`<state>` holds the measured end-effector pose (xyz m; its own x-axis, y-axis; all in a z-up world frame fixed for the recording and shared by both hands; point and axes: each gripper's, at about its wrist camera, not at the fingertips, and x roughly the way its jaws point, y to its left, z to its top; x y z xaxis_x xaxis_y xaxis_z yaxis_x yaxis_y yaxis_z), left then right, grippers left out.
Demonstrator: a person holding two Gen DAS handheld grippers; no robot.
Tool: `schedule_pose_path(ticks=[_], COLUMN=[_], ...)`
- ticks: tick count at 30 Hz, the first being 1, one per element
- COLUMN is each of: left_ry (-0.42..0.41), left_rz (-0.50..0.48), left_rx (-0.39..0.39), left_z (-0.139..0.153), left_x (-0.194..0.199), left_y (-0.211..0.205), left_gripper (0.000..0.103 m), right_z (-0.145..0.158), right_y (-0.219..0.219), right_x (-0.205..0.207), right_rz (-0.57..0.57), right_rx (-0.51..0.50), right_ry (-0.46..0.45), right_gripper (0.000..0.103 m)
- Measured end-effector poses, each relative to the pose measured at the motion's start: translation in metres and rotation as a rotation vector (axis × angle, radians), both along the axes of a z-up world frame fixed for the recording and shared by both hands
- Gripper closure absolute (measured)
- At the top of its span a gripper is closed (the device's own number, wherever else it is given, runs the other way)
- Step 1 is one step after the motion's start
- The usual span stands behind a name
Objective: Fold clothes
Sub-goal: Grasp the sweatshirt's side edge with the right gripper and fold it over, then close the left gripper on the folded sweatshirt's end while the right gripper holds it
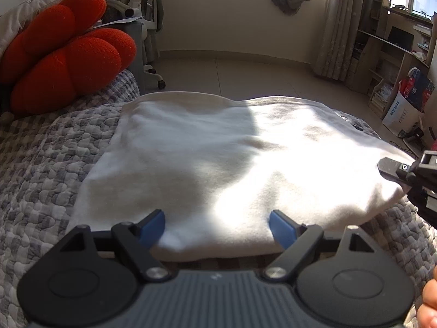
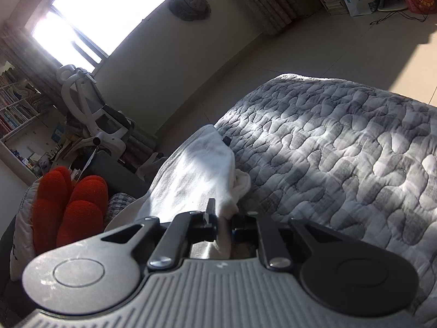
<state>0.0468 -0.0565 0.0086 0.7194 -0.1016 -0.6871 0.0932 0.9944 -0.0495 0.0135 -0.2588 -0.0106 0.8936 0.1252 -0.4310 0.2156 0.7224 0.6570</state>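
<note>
A white garment lies flat on the grey quilted bedcover, half in sun and half in shade. My left gripper stands open at the garment's near edge. Its blue pads sit wide apart on either side of that edge without pressing it. At the garment's right corner is my right gripper. In the right wrist view this gripper is shut on a fold of the white garment, which runs away from it toward the bed's far edge.
A red flower-shaped cushion rests at the left on the bed. Past the bed's far edge lies tiled floor, with a white office chair, curtains, shelves and bags. A fingertip shows bottom right.
</note>
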Motion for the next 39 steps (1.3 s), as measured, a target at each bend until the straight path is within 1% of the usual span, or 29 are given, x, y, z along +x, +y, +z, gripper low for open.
schedule_pose_path(ticks=[1, 2, 4, 5, 6, 7, 10, 11, 12, 13, 14, 16, 17, 19, 20, 21, 22, 23, 25, 27, 29, 30, 32, 33, 35, 38, 39], left_ry=[-0.004, -0.012, -0.022, -0.025, -0.015, -0.005, -0.001, -0.005, -0.002, 0.002, 0.007, 0.035, 0.046, 0.040, 0.031, 0.027, 0.030, 0.034, 0.044, 0.052, 0.065, 0.070, 0.081, 0.087, 0.094, 0.101, 0.103], left_rz=[-0.006, -0.011, -0.015, -0.017, -0.020, -0.023, -0.014, -0.003, 0.027, 0.056, 0.088, 0.198, 0.256, 0.345, 0.391, 0.416, 0.430, 0.441, 0.442, 0.431, 0.414, 0.403, 0.389, 0.382, 0.375, 0.363, 0.358], left_rx=[0.006, 0.019, 0.048, 0.058, 0.048, 0.038, 0.021, 0.014, -0.013, -0.039, -0.068, -0.155, -0.198, -0.255, -0.280, -0.299, -0.324, -0.349, -0.400, -0.427, -0.423, -0.419, -0.406, -0.400, -0.402, -0.410, -0.412], left_z=[-0.001, -0.003, -0.003, -0.002, 0.000, 0.003, 0.012, 0.016, 0.020, 0.024, 0.028, 0.032, 0.034, 0.037, 0.039, 0.040, 0.040, 0.040, 0.038, 0.037, 0.034, 0.033, 0.031, 0.029, 0.028, 0.027, 0.026], left_x=[0.000, -0.001, -0.002, -0.003, -0.002, -0.001, 0.001, 0.002, 0.005, 0.008, 0.011, 0.017, 0.018, 0.016, 0.013, 0.010, 0.009, 0.007, 0.008, 0.010, 0.012, 0.013, 0.016, 0.017, 0.020, 0.022, 0.022], left_y=[0.000, -0.002, -0.007, -0.008, -0.005, -0.003, 0.014, 0.023, 0.038, 0.052, 0.068, 0.110, 0.132, 0.168, 0.188, 0.201, 0.212, 0.222, 0.233, 0.237, 0.234, 0.231, 0.228, 0.226, 0.224, 0.222, 0.221], left_gripper=[0.016, 0.015, 0.014, 0.014, 0.014, 0.014, 0.015, 0.015, 0.015, 0.015, 0.015, 0.016, 0.016, 0.016, 0.016, 0.016, 0.016, 0.016, 0.016, 0.016, 0.016, 0.016, 0.016, 0.016, 0.016, 0.016, 0.016], right_z=[0.005, 0.002, -0.009, -0.014, -0.019, -0.020, -0.010, -0.006, -0.002, 0.001, 0.006, 0.018, 0.024, 0.035, 0.037, 0.038, 0.039, 0.033, 0.020, 0.001, -0.019, -0.023, -0.019, -0.017, -0.013, -0.013, -0.015], right_y=[0.004, 0.004, 0.003, 0.001, -0.002, -0.003, 0.000, 0.002, 0.004, 0.006, 0.013, 0.039, 0.057, 0.099, 0.119, 0.140, 0.160, 0.180, 0.221, 0.257, 0.284, 0.297, 0.298, 0.293, 0.285, 0.284, 0.286], right_x=[0.000, 0.001, 0.005, 0.007, 0.008, 0.009, 0.008, 0.007, 0.007, 0.007, 0.008, 0.012, 0.012, 0.010, 0.008, 0.006, 0.004, 0.004, 0.005, 0.006, 0.004, -0.001, -0.002, 0.001, 0.004, -0.003, -0.004], right_rz=[0.017, 0.007, -0.022, -0.033, -0.043, -0.044, -0.050, -0.052, -0.060, -0.066, -0.069, -0.057, -0.037, 0.034, 0.079, 0.126, 0.173, 0.228, 0.342, 0.478, 0.594, 0.616, 0.599, 0.603, 0.619, 0.651, 0.664], right_rx=[-0.012, -0.006, 0.013, 0.024, 0.035, 0.038, -0.014, -0.031, -0.047, -0.070, -0.120, -0.305, -0.409, -0.610, -0.669, -0.721, -0.772, -0.813, -0.892, -0.944, -1.003, -1.073, -1.094, -1.070, -1.039, -1.032, -1.024], right_ry=[-0.022, 0.003, 0.073, 0.092, 0.109, 0.106, 0.078, 0.066, 0.055, 0.050, 0.041, -0.003, -0.048, -0.163, -0.210, -0.255, -0.301, -0.323, -0.359, -0.333, -0.295, -0.285, -0.289, -0.265, -0.249, -0.273, -0.261], right_gripper=[0.089, 0.085, 0.085, 0.085, 0.085, 0.085, 0.089, 0.089, 0.090, 0.090, 0.091, 0.091, 0.091, 0.091, 0.091, 0.092, 0.092, 0.092, 0.093, 0.093, 0.094, 0.094, 0.094, 0.094, 0.094, 0.092, 0.092])
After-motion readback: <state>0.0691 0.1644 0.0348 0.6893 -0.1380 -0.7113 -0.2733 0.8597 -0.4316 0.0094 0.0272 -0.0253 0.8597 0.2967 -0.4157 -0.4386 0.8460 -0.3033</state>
